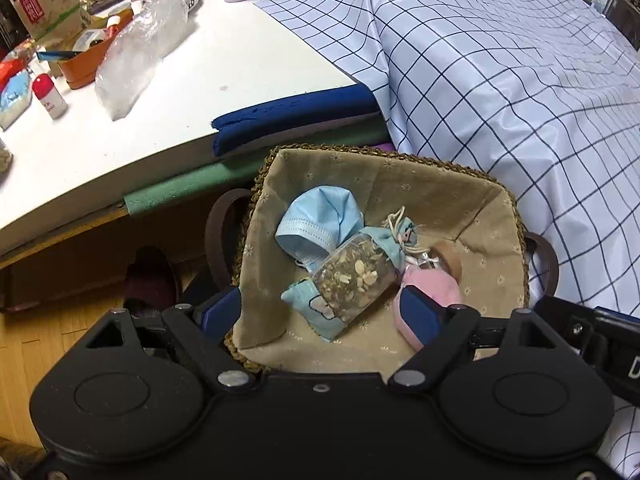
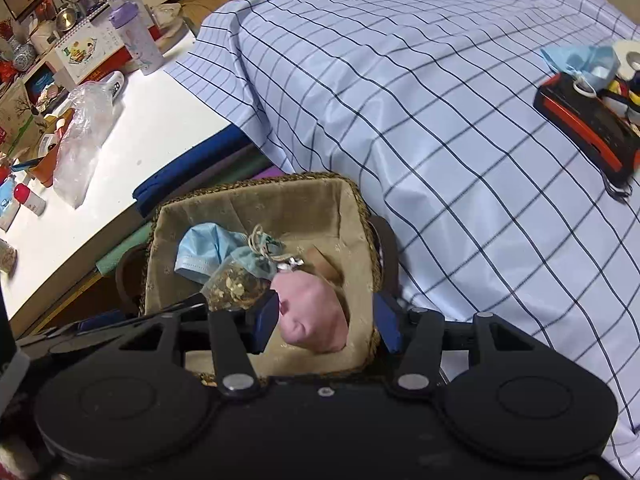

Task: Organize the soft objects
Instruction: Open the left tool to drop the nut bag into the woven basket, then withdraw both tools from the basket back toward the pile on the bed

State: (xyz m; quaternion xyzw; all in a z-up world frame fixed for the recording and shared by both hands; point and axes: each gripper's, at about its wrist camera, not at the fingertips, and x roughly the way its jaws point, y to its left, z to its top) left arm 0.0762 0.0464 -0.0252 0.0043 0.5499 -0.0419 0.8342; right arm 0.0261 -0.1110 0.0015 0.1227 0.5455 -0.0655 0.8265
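A woven basket [image 1: 496, 188] with a beige lining sits at the edge of the checked cloth; it also shows in the right wrist view [image 2: 360, 200]. Inside lie a blue face mask [image 1: 320, 220], a clear sachet of dried flowers [image 1: 356, 280], a small light-blue pouch [image 1: 308, 308] and a pink soft toy [image 1: 432, 284]. My left gripper [image 1: 324, 312] is open, its fingers spread over the basket's near left rim. My right gripper [image 2: 328, 322] is open around the pink soft toy [image 2: 316, 312], without squeezing it. Another blue mask [image 2: 580, 62] lies far right on the cloth.
A checked cloth [image 2: 440, 120] covers the surface to the right. A white table [image 1: 180, 92] at left holds a plastic bag [image 1: 136, 48], an orange tray, bottles and boxes. A black-and-orange case [image 2: 588, 120] with small items sits far right. Wooden floor lies below left.
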